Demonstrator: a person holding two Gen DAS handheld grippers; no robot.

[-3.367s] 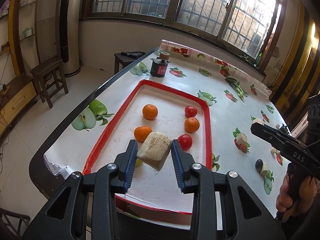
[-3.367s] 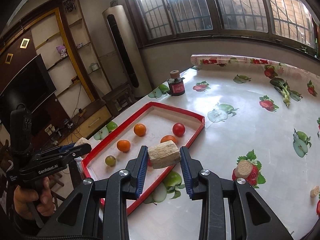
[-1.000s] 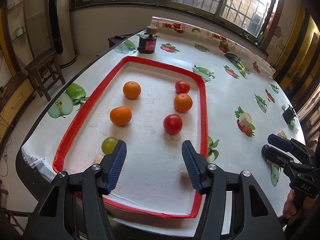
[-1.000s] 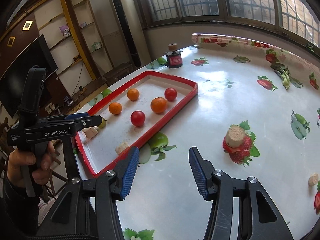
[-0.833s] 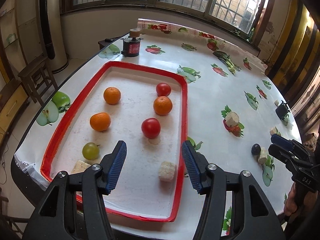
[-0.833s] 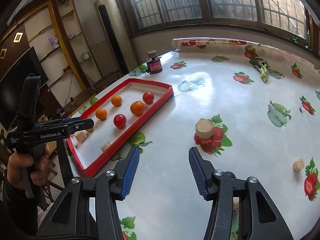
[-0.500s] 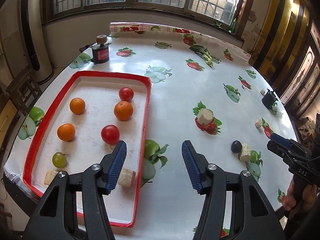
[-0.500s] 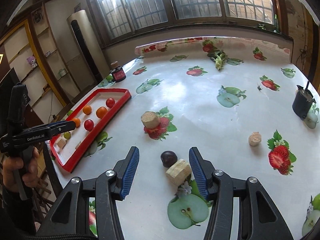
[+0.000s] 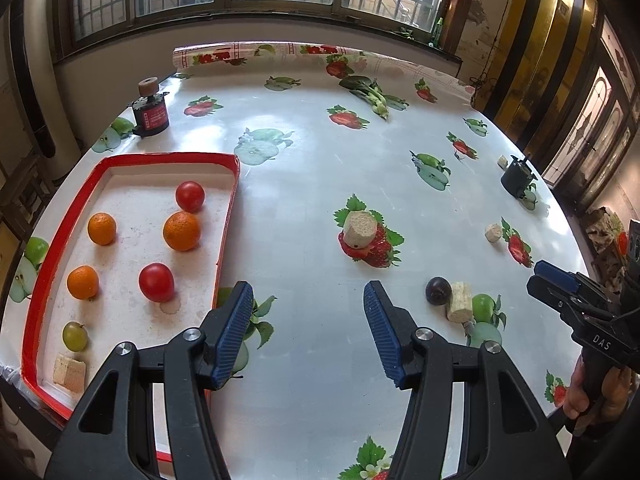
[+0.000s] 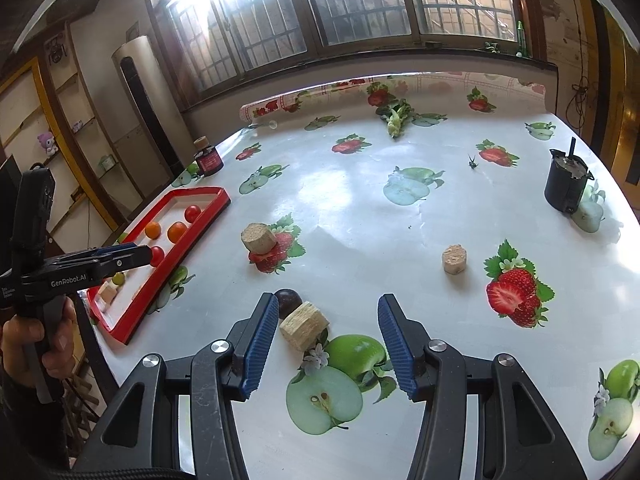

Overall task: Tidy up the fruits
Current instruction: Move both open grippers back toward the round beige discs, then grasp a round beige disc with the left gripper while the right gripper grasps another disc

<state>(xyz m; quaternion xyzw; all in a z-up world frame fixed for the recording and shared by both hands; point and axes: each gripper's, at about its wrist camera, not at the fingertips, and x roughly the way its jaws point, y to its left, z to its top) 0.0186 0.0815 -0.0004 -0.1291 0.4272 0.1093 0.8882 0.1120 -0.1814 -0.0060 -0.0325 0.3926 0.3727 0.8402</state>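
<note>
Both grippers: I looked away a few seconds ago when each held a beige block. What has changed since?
Both let go. The left gripper and right gripper are open and empty. One beige block now lies in the red tray. Both views have swung away from the tray toward the dark plum on the table. Oranges and tomatoes stayed put.

Daylight pours in through the barred windows (image 10: 360, 12) behind my table (image 9: 320, 184), blowing out to white glare at the upper left of my right camera's frame. The glossy tablecloth throws back pale sheen mid-frame. Shadows under things are short and soft. Both fisheye views bend hard at the edges, with black corners; the dim shelves (image 10: 52, 128) look perhaps slightly soft.
</note>
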